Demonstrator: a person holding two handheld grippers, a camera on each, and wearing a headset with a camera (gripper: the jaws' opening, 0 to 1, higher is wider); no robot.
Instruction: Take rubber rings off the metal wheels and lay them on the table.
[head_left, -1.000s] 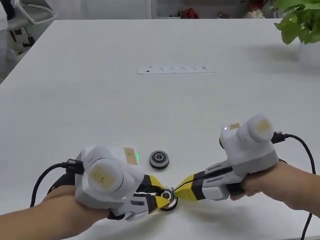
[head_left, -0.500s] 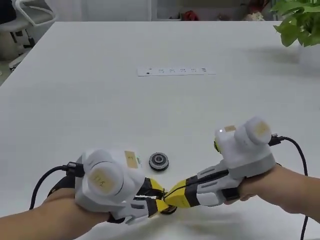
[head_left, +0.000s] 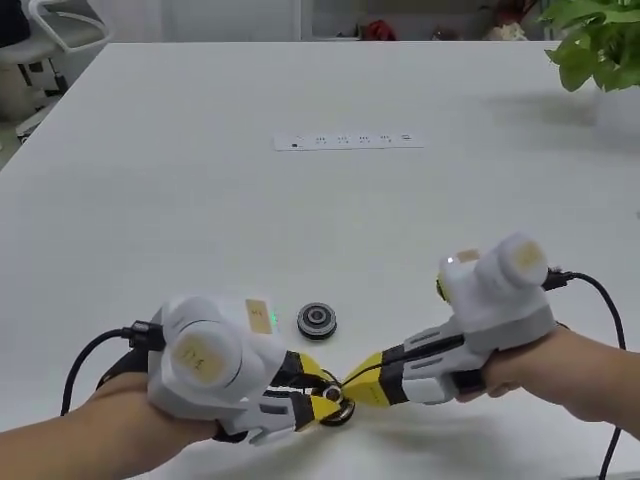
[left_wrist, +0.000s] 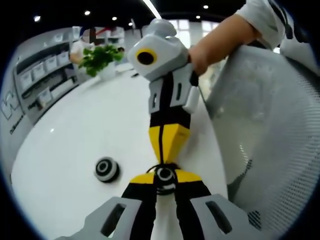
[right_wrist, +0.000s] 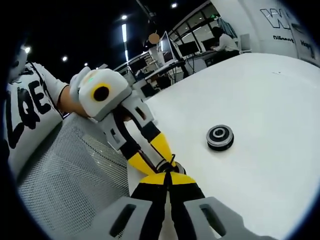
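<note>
Metal wheels, two, both near the desk's front edge. White desk (head_left: 200, 200); plant (head_left: 595, 40) at far right corner; power strip (head_left: 348, 141) flat toward far edge, centre. Left gripper (head_left: 325, 400) jaws clamped on held wheel (left_wrist: 165, 175), at front edge. Right gripper (head_left: 358, 392) jaws pressed together, pinching black rubber ring (right_wrist: 173, 159) at that wheel's rim. Loose wheel (head_left: 317, 320) lies flat just behind, apart from both grippers.

right gripper (head_left: 352, 386) lifted slightly back up and rightward after dipping toward the left gripper (head_left: 325, 397), small metal wheel (head_left: 341, 409) between them less hidden
</note>
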